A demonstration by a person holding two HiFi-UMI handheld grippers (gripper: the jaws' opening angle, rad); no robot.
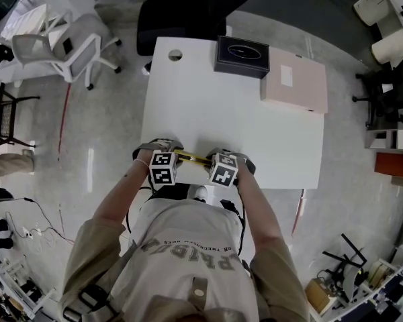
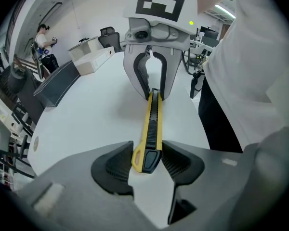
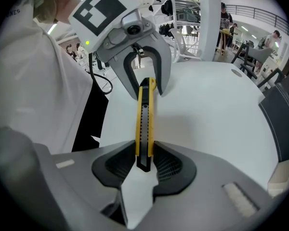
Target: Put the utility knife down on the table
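A yellow and black utility knife (image 1: 192, 157) is held level between my two grippers, over the front edge of the white table (image 1: 255, 126). In the left gripper view my left gripper (image 2: 147, 158) has its pads against both sides of the knife's butt end (image 2: 146, 159). The right gripper view shows my right gripper (image 3: 143, 160) shut on the other end of the knife (image 3: 143, 129). The two grippers face each other along the knife, the left gripper (image 1: 170, 151) at the left and the right gripper (image 1: 215, 159) at the right.
At the table's far edge lie a black box (image 1: 242, 56) and a flat pink box (image 1: 294, 86). A round cable hole (image 1: 175, 55) is at the far left corner. A black chair (image 1: 181, 12) stands behind the table and a white chair (image 1: 60, 45) off to the left.
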